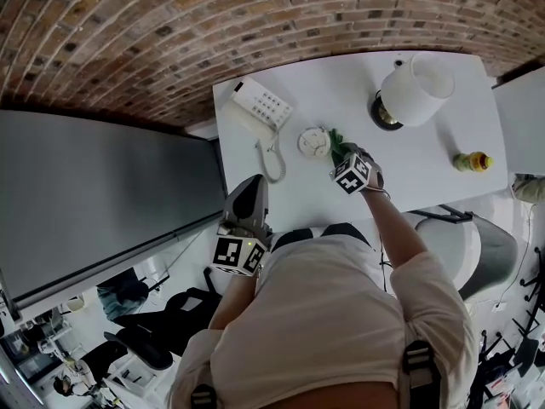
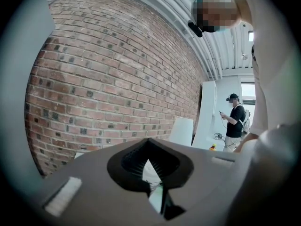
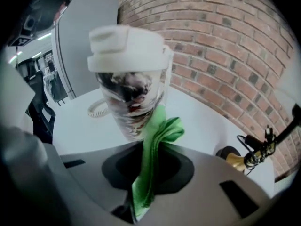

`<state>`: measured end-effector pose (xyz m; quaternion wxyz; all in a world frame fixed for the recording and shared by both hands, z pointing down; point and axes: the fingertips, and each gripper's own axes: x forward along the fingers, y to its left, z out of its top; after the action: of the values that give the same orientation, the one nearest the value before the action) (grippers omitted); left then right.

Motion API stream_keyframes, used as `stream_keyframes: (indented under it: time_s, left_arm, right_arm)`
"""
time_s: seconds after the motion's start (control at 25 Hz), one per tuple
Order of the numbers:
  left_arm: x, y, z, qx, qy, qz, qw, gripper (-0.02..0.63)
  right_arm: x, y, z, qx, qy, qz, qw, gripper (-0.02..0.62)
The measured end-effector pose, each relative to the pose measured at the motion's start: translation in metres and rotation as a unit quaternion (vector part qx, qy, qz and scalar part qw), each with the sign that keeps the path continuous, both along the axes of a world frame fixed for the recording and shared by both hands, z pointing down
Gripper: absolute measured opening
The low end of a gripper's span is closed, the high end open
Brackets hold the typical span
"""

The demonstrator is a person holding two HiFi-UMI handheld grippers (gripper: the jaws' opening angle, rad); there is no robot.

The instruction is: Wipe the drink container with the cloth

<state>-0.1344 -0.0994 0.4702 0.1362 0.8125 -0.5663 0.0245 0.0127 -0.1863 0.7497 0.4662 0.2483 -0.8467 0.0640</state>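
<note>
Two grippers: my right gripper (image 3: 135,206) clamps green cloth (image 3: 153,149), which touches drink container (image 3: 129,93); my left gripper (image 2: 157,199) has jaws together, empty, well apart from container.

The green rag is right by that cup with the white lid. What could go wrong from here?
1. The cup stands on the table with nothing steadying it. The left gripper is shut and well away from it, so a push from the cloth might tip or slide it.
2. The right gripper pinches only a folded strip of cloth, which could slip out while rubbing.
3. The coiled phone cord lies close by and might snag.
</note>
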Motion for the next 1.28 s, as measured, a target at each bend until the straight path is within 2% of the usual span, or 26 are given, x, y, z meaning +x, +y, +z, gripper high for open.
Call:
stream_keyframes:
  time_s: [0.28,0.48,0.64,0.92,1.28]
  left_arm:
    - [0.006,-0.001,-0.004,0.01,0.004,0.02,0.9997,0.0]
    - [0.011,0.002,-0.007,0.014,0.007,0.03,0.9994,0.0]
    - [0.013,0.007,-0.008,0.016,0.009,0.033,0.9993,0.0]
    - [0.012,0.017,-0.006,0.016,0.014,0.035,0.9991,0.0]
    - [0.004,0.025,-0.005,0.016,0.02,0.029,0.9993,0.0]
  right_arm:
    - [0.019,0.003,-0.054,0.028,-0.053,0.076,0.995,0.041]
    - [0.024,0.017,-0.091,0.037,-0.085,0.113,0.989,0.041]
    - [0.017,0.028,-0.11,0.037,-0.107,0.128,0.985,0.041]
    - [0.0,0.043,-0.111,0.019,-0.111,0.154,0.982,0.041]
    - [-0.017,0.048,-0.104,0.004,-0.114,0.152,0.982,0.041]
